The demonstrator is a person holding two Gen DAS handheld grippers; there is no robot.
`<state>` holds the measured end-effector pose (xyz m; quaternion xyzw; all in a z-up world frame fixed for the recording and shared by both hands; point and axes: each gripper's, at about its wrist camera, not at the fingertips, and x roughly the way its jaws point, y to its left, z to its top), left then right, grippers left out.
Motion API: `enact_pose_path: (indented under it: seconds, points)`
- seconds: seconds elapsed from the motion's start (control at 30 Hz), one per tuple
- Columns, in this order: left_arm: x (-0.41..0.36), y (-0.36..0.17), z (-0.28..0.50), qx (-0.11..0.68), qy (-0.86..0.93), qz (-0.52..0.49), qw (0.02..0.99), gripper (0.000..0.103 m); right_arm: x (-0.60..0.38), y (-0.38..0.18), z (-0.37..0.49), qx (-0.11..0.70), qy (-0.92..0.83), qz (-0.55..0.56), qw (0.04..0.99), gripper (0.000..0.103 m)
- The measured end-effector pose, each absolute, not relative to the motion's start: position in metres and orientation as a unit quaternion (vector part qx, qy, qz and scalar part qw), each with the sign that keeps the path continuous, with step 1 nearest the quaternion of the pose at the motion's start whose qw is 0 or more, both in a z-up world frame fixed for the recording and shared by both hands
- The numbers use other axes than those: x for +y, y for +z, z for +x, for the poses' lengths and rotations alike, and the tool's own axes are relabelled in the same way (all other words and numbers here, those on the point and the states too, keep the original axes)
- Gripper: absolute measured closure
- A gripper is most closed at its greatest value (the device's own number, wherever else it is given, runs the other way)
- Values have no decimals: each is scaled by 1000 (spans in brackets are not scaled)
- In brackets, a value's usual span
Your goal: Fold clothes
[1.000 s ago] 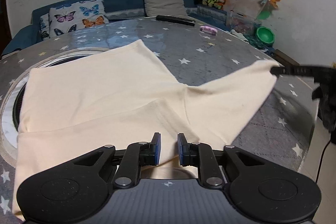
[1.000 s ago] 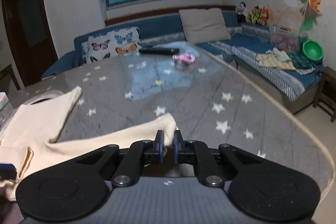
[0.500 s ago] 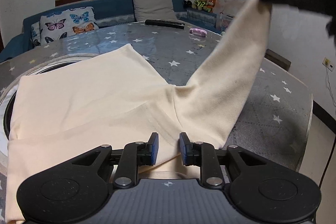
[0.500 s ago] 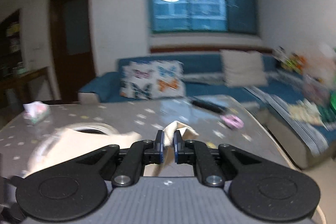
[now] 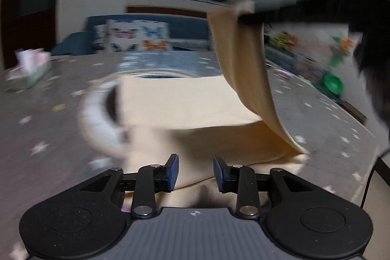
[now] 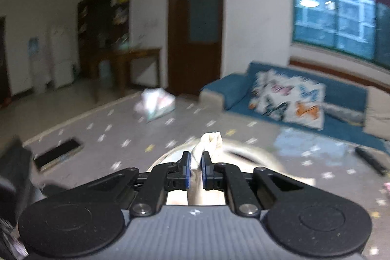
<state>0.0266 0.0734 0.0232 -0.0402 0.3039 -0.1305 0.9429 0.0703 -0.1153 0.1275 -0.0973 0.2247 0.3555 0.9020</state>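
Observation:
A cream garment lies spread on the grey star-patterned table. My right gripper is shut on the end of one leg of it. In the left wrist view that leg hangs lifted high above the rest of the garment, held by the right gripper's fingers. My left gripper is open and empty, low over the garment's near edge.
A tissue pack sits on the far side of the table, also in the left wrist view. A dark remote and a flat dark object lie on the table. A blue sofa with butterfly cushions stands behind.
My right gripper has lifted the garment leg and swung it left over the garment. My left gripper has opened wider and turned left.

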Motion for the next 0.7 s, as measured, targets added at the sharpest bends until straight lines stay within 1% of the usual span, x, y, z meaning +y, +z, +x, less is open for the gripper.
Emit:
enact_pose_path:
  seconds: [0.07,0.1,0.13,0.2,0.27,0.43,0.53,0.7]
  points:
    - [91,22,20,305,-110,-51,945,65,-96,108,74,254,374,-101,886,94]
    - [98,22,17,305,-102,-56,945,65,-86,95,72,270,381,-101,879,88]
    - [104,21,14,306,-94,-59,946,65,-79,84,70,285,390,-103,870,86]
    - [112,21,11,306,-82,-63,946,65,-74,74,64,299,406,-105,857,86]
    - [118,21,8,305,-74,-66,947,65,-80,76,54,295,409,-115,856,86]
    - [111,28,13,297,-81,-66,949,68,-133,81,48,309,371,-142,864,86]
    - [96,27,27,298,-100,-57,948,72,-163,69,51,336,336,-152,867,86]
    - [76,16,51,320,-119,-29,939,75,-201,37,51,376,295,-137,868,86]
